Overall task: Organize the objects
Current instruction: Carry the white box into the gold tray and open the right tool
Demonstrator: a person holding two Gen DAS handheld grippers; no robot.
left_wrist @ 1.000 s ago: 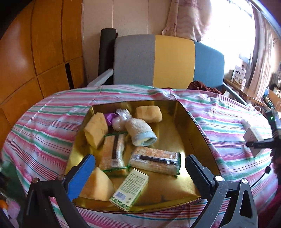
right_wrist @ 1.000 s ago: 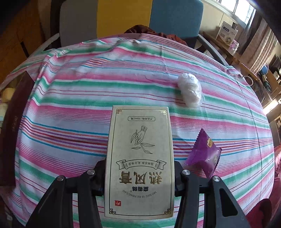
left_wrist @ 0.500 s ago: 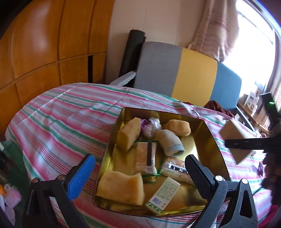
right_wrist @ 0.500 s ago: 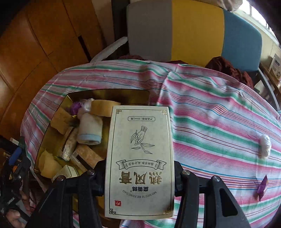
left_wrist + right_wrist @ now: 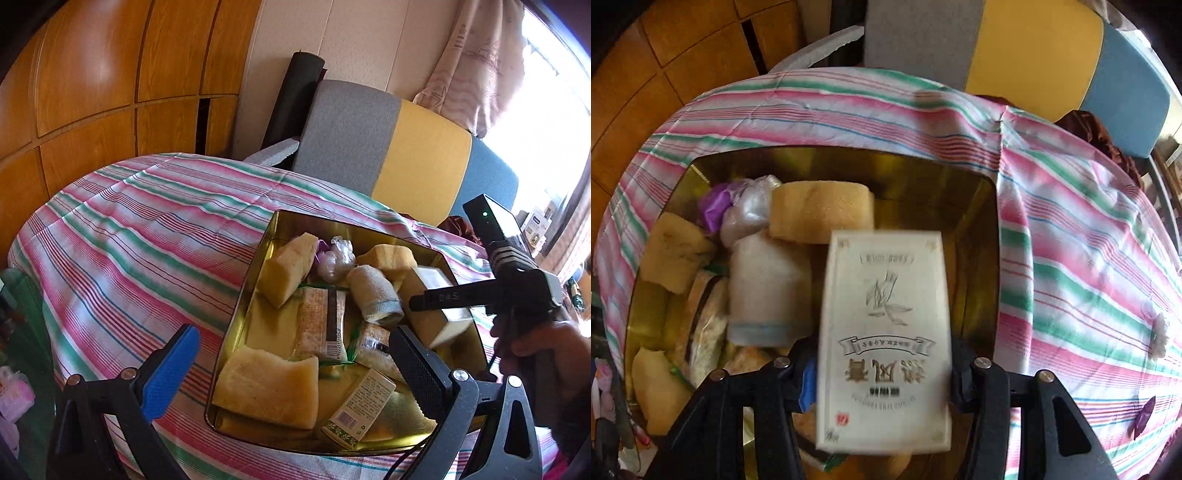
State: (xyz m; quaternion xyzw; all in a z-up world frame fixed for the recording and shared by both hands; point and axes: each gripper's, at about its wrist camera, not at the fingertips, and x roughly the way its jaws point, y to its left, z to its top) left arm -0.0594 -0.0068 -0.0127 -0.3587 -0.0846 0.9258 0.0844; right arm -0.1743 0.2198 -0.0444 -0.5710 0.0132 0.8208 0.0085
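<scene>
A gold tray [image 5: 236, 314] on the striped cloth holds yellow sponges [image 5: 269, 387], a rolled white towel [image 5: 373, 295], wrapped snack packets [image 5: 321, 321], a clear-wrapped ball [image 5: 332, 258] and a small green-printed carton [image 5: 358, 410]. My right gripper [image 5: 882, 354] is shut on a cream box [image 5: 886, 314] with dark printed characters. It hangs over the tray's [image 5: 923, 173] right half, beside the towel [image 5: 768, 280]. In the left wrist view the same box [image 5: 439, 325] hangs above the tray's right side. My left gripper [image 5: 291, 332] stands open and empty before the tray's near edge.
A person's hand [image 5: 535, 354] holds the right gripper's handle. On the cloth [image 5: 1071, 258] right of the tray lie a white wrapped ball [image 5: 1160, 336] and a purple packet [image 5: 1145, 421]. A grey, yellow and blue chair [image 5: 388, 147] stands behind; wooden panels [image 5: 92, 74] at left.
The right gripper has carried the cream box leftward from the bare cloth to above the tray. The left gripper has shifted left and rolled, so the tray now sits further right in its view.
</scene>
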